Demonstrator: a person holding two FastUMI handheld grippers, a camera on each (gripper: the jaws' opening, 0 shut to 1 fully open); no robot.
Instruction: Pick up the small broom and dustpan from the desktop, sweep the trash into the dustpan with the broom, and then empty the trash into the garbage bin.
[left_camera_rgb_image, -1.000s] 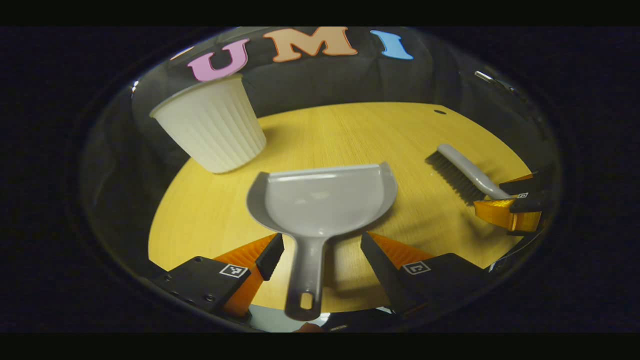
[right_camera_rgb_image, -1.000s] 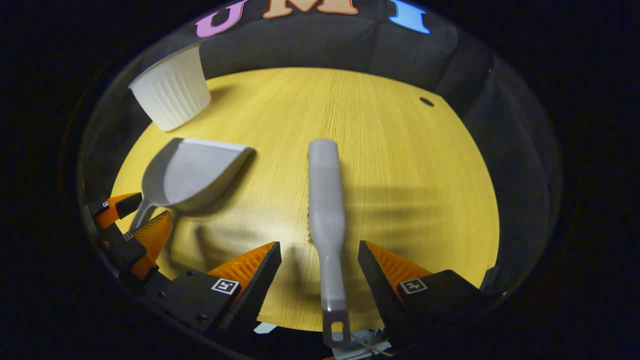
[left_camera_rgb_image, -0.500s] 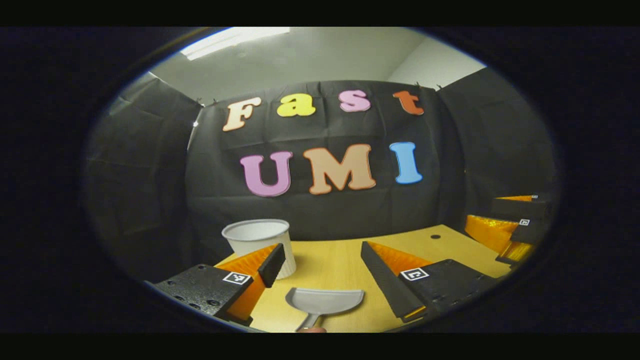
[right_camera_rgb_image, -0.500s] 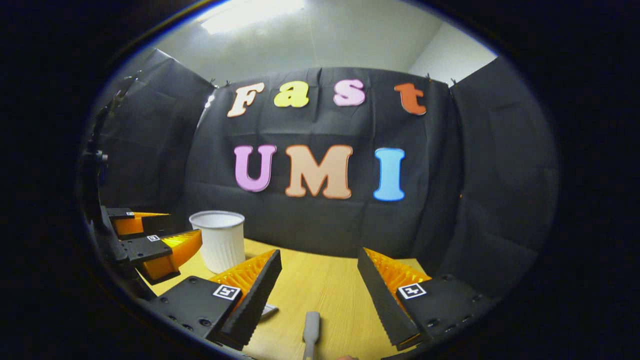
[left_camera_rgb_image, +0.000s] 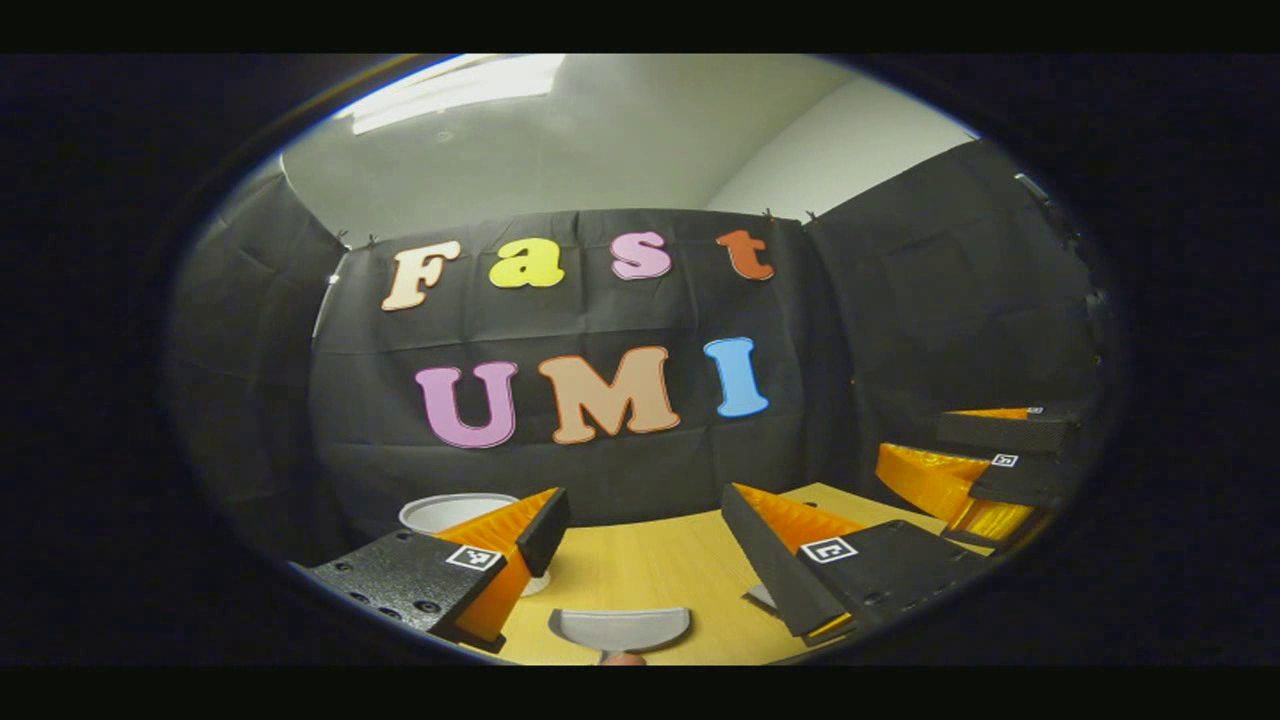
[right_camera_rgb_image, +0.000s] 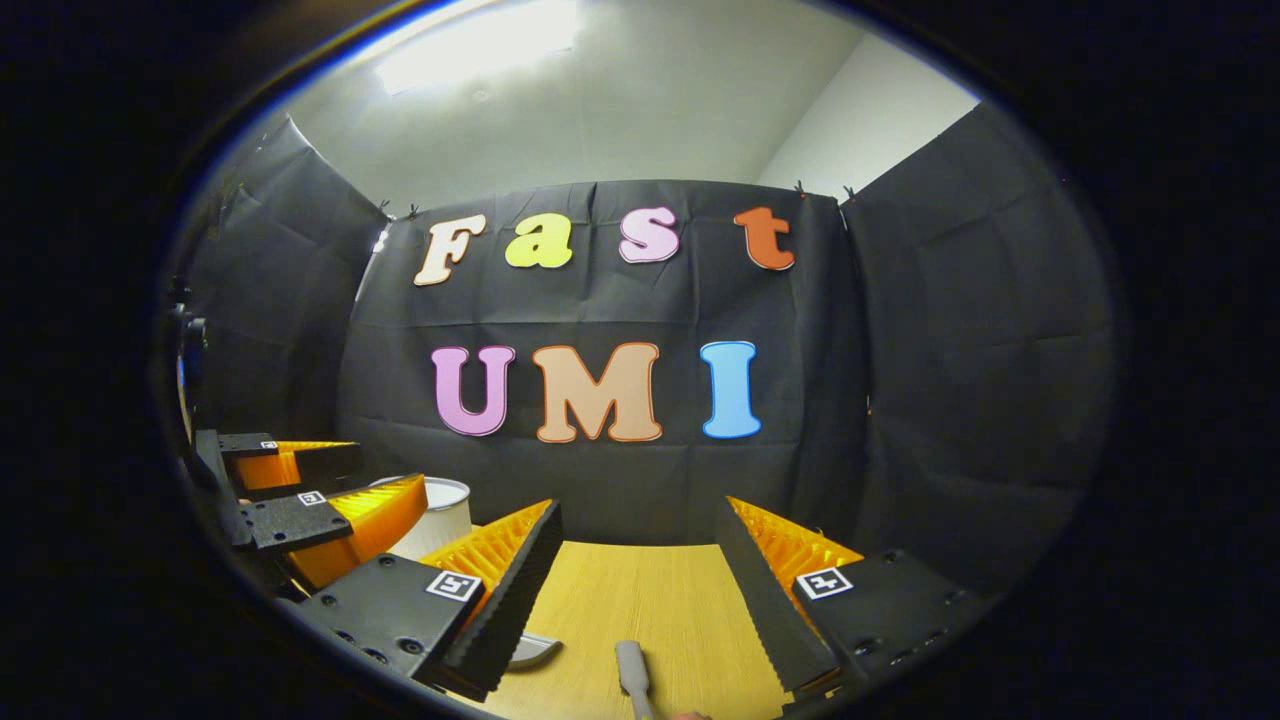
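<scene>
With both tools gaping wide above the worktop (right_camera_rgb_image: 640, 590), we risk missing the dustpan (left_camera_rgb_image: 620, 628) and broom (right_camera_rgb_image: 632, 668) handles near us.

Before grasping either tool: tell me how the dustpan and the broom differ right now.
The dustpan shows a wide scooped mouth between the left gripper fingers; the broom is a narrow stick between the right gripper fingers. Both are grey, lie on the desktop, ungripped.
</scene>
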